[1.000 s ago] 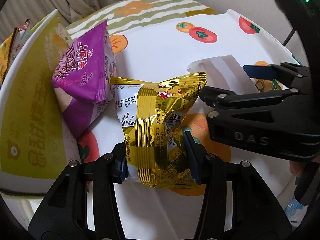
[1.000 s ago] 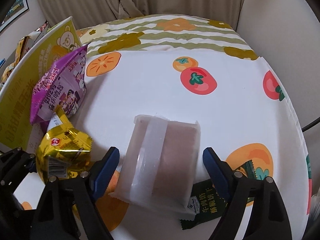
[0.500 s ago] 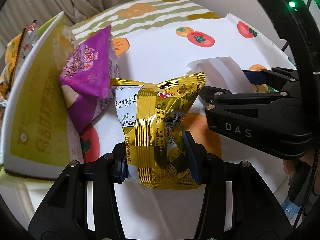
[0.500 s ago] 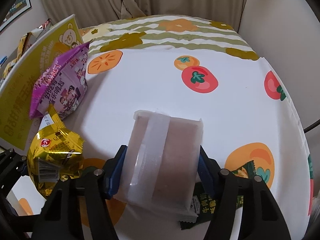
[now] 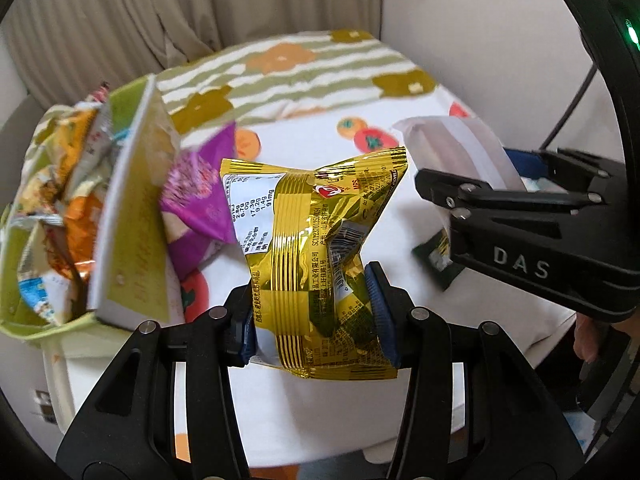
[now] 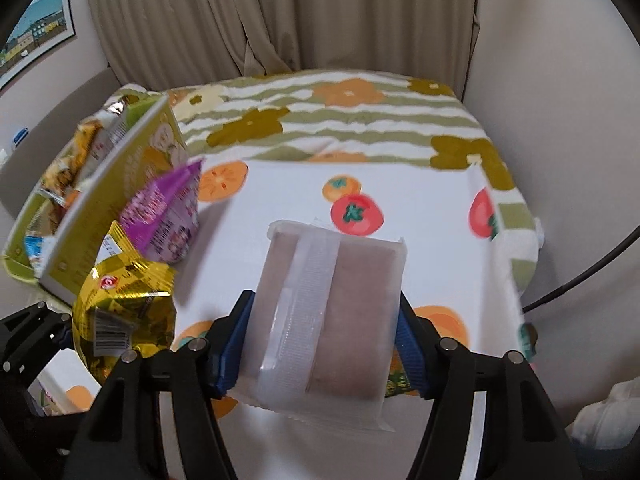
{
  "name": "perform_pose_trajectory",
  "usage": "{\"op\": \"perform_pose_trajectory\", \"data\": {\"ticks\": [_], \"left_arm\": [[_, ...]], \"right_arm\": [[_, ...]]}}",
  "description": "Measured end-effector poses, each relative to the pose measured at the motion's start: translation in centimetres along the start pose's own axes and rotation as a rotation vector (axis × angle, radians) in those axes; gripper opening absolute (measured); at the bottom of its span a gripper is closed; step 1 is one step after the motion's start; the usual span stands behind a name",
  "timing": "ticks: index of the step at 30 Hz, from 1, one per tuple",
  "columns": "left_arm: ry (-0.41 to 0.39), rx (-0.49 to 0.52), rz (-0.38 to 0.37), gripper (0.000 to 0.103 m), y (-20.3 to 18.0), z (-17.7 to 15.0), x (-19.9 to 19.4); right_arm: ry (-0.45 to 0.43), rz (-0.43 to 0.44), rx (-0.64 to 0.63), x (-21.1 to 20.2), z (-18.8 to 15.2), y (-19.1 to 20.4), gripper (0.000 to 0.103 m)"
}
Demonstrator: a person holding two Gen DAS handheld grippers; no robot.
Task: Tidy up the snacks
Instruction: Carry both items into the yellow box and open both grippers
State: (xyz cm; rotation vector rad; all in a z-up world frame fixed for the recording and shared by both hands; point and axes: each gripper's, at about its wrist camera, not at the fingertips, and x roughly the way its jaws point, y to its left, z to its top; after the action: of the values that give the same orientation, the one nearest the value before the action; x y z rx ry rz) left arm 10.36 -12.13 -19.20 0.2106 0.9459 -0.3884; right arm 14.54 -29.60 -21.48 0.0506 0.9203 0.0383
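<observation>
My left gripper point(image 5: 310, 316) is shut on a gold foil snack bag point(image 5: 320, 248) and holds it above the table; the bag also shows in the right wrist view point(image 6: 124, 312). My right gripper point(image 6: 324, 344) is shut on a translucent white packet point(image 6: 328, 312) with a brown bar inside, lifted off the cloth; the packet also shows in the left wrist view point(image 5: 452, 148). A purple snack bag point(image 5: 200, 200) leans against a yellow-green box point(image 5: 136, 224) at the left, and shows in the right wrist view too point(image 6: 164, 212). The box holds several snack bags point(image 5: 52, 200).
A dark green sachet point(image 5: 434, 254) lies on the fruit-print tablecloth point(image 6: 288, 196), under my right gripper. Curtains point(image 6: 280, 20) hang behind the table, a wall at the right. A black cable point(image 6: 580, 280) runs at the right edge.
Both grippers have risen and pulled back from the table. The right gripper closed on the translucent packet and lifted it. The gold bag stays gripped in the left.
</observation>
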Motion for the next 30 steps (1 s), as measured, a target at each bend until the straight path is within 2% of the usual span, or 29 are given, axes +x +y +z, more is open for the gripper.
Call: {"op": "perform_pose_trajectory", "data": {"ticks": [8,15,22,27,29,30], "left_arm": [[-0.107,-0.106,0.046,0.043,4.1,2.3,-6.4],[-0.165,-0.196,0.136,0.043,11.8,3.3,-10.0],[-0.133,-0.253,0.196,0.043,20.3,3.7,-10.2],[-0.095,-0.283,0.13,0.043,24.9,3.1,-8.1],[-0.075,-0.285,0.103,0.052,25.6,2.7,-7.4],[-0.061,-0.285,0.096,0.071,26.1,2.6,-6.7]], "right_arm": [[-0.092,0.065,-0.082,-5.6,2.6,2.0,0.061],[-0.138,0.182,-0.13,-7.7,5.8,6.9,0.061],[-0.142,0.284,-0.165,-7.0,8.7,14.2,0.061],[-0.115,0.332,-0.16,-5.2,10.0,18.5,0.061],[-0.104,0.329,-0.16,-4.5,10.5,19.9,0.061],[-0.1,0.327,-0.161,-4.2,10.6,20.3,0.061]]}}
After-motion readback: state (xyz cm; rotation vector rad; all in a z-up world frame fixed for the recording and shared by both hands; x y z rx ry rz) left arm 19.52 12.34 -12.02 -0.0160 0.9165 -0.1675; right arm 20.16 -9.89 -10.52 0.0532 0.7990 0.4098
